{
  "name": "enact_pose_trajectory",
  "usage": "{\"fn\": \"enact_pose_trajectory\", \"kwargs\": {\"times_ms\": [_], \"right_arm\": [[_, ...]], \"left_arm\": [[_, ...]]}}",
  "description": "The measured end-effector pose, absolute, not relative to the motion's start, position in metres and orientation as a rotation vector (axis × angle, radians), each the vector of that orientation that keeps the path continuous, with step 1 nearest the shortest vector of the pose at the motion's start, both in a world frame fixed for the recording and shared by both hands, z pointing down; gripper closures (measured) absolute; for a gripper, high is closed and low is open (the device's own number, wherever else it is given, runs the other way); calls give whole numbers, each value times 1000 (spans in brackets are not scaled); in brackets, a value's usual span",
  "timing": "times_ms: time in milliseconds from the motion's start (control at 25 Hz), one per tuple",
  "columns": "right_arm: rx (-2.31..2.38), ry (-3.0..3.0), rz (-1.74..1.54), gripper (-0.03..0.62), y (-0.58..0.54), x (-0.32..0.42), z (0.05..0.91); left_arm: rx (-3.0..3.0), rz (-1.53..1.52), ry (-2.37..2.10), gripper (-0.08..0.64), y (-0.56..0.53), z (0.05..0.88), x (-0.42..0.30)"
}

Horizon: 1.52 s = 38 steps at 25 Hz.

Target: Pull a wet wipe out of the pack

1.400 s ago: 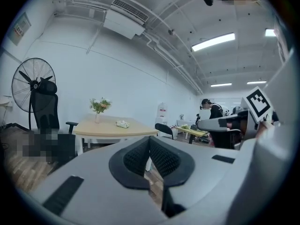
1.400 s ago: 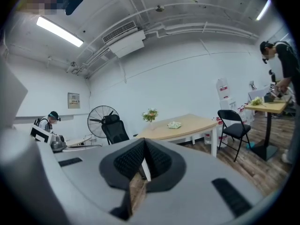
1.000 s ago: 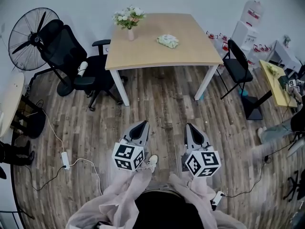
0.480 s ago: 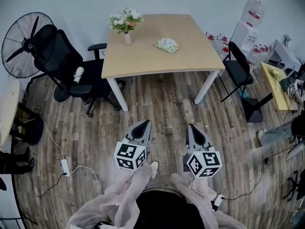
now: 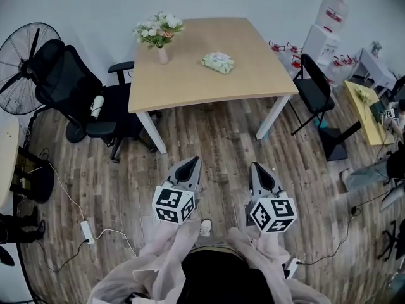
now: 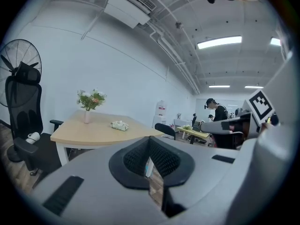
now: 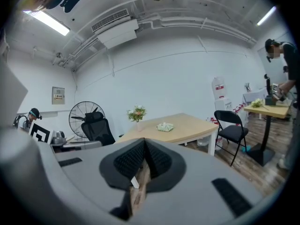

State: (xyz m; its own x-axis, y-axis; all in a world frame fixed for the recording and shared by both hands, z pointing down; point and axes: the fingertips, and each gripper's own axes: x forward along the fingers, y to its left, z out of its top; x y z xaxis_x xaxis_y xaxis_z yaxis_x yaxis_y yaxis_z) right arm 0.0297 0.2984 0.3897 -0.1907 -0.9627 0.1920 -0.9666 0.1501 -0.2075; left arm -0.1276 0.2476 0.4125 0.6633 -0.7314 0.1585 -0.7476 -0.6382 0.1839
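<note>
Pale-pink sleeves [image 5: 158, 261] side by side over wood floor [image 5: 209, 132] – left gripper [image 5: 188, 164] & right gripper [image 5: 261, 168] both point far, twd worktop [image 5: 183, 84], jaws together, nothing btwn. Hands hidden behind marker cubes. Wet wipe pack [image 5: 218, 63] lies flat mid-worktop, well apart from both – long axis approx left-right; flap too small to tell.

The far table [image 5: 209, 81] is pale wood on white legs. The wipe pack [image 5: 218, 63] is pale green and white. The office chair [image 5: 69, 87] at left is black and the floor [image 5: 215, 138] streaky brown plank. The near left gripper [image 5: 188, 164] and right gripper [image 5: 259, 168] are grey, with black-and-white marker squares.
</note>
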Motion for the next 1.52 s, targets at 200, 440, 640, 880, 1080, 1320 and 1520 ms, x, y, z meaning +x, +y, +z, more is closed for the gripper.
{"fn": "enact_pose_trajectory", "kwargs": {"times_ms": [200, 440, 640, 880, 1080, 1320, 1520], "right_arm": [[1983, -2380, 468, 581, 282, 16, 396], [1961, -2367, 515, 581, 276, 4, 407], [1964, -2353, 528, 581, 273, 2, 414], [1956, -2366, 521, 581, 258, 8, 411], [1958, -2380, 533, 581, 239, 18, 412], [1944, -2390, 540, 581, 210, 31, 413], [1937, -2396, 546, 581, 178, 45, 413]], "left_arm": [[2640, 108, -1209, 549, 230, 416, -142], [2621, 154, -1199, 549, 229, 429, -151], [2612, 167, -1190, 549, 229, 437, -153], [2590, 164, -1217, 549, 215, 439, -153], [2630, 182, -1189, 549, 198, 437, -132], [2636, 179, -1174, 549, 168, 434, -110], [2633, 174, -1183, 549, 138, 434, -97]]}}
